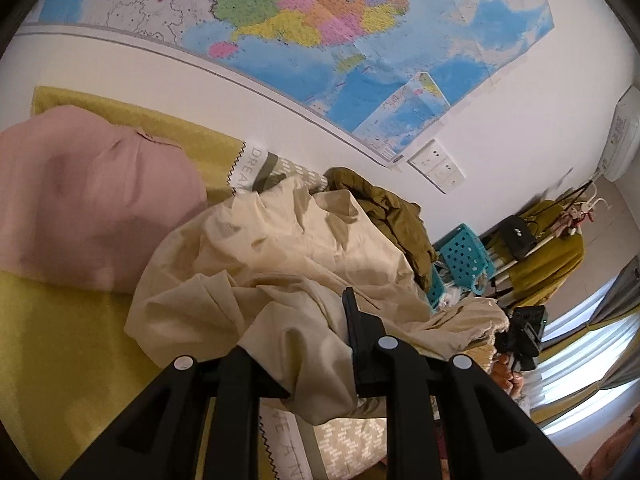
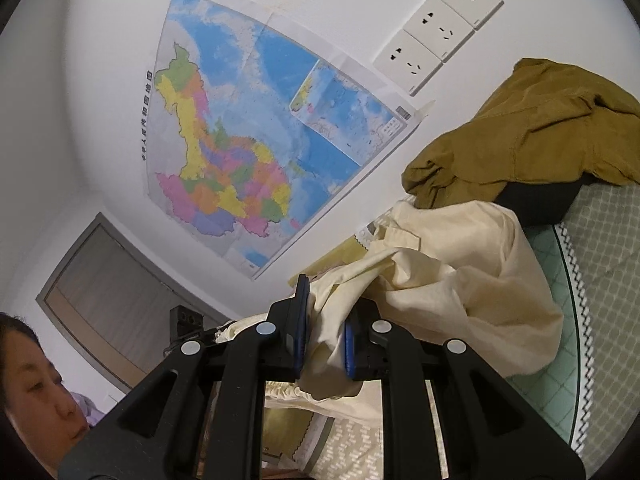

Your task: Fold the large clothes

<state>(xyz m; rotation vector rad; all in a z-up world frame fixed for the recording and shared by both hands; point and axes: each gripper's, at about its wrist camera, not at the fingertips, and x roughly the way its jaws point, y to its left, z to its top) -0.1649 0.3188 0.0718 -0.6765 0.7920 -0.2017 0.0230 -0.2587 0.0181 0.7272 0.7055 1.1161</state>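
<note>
A crumpled cream garment (image 1: 280,256) lies bunched over the yellow-green cloth of the table (image 1: 48,340). My left gripper (image 1: 308,344) is shut on a fold of it, with the cloth draped over the left finger. In the right wrist view the same cream garment (image 2: 448,276) hangs between the blue pads (image 2: 299,344) of my right gripper (image 2: 324,340), which is shut on it and holds it lifted. The right gripper also shows in the left wrist view (image 1: 520,340), at the garment's far end.
A folded pink garment (image 1: 88,200) lies at the left. An olive-brown garment (image 2: 532,128) is heaped beyond the cream one. A teal basket (image 1: 464,256) and a rack stand at the right. A map (image 2: 256,132) and sockets (image 2: 436,32) are on the wall.
</note>
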